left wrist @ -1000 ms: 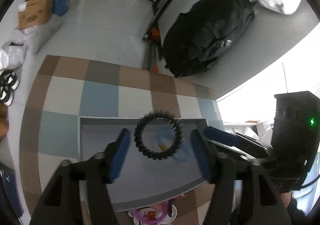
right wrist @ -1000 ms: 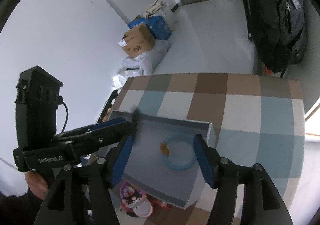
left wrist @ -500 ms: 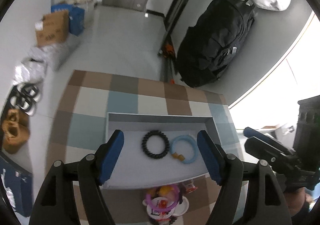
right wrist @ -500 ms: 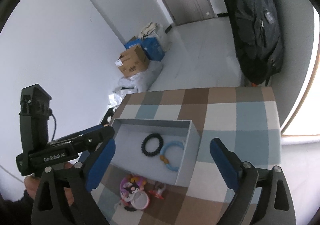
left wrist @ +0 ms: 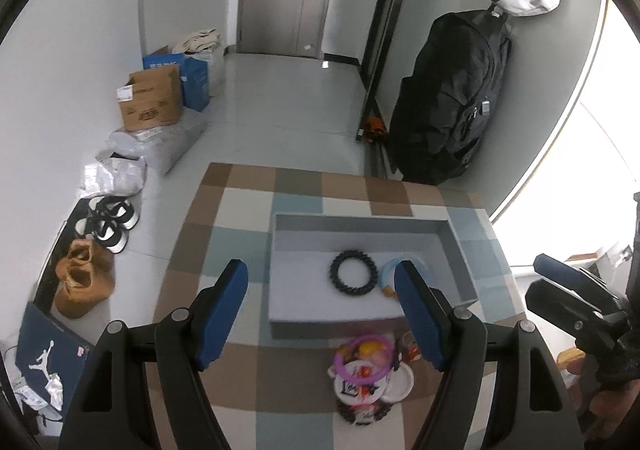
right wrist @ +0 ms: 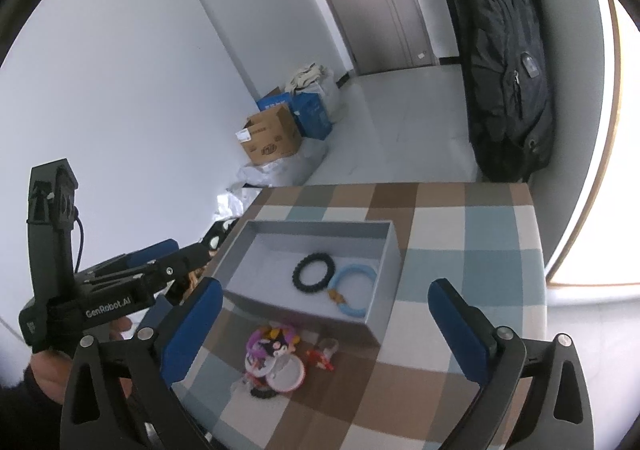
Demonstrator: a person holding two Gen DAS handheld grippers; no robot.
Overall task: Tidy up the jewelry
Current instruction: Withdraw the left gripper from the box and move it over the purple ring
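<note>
A grey open box (left wrist: pixel 360 220) (right wrist: pixel 394 246) sits on the checkered tablecloth. A black bead bracelet (left wrist: pixel 354 277) (right wrist: pixel 313 268) and a light blue bracelet (left wrist: pixel 389 275) (right wrist: pixel 354 291) with a small orange charm lie side by side in it. A pile of loose jewelry (left wrist: pixel 370 374) (right wrist: pixel 276 358) with a purple ring and a round white piece lies on the cloth in front of the box. My left gripper (left wrist: pixel 326 314) is open and empty, held high above the box. My right gripper (right wrist: pixel 326 326) is open and empty, also raised.
The checkered table (left wrist: pixel 240 234) ends close behind and beside the box. On the floor are cardboard boxes (left wrist: pixel 150 98), shoes (left wrist: pixel 108 222) and plastic bags at the left. A large black bag (left wrist: pixel 452 98) leans on the wall at the right.
My left gripper let the black bracelet go into the box beside the blue one. Both grippers have risen and pulled back, so the box and the jewelry pile look smaller.
</note>
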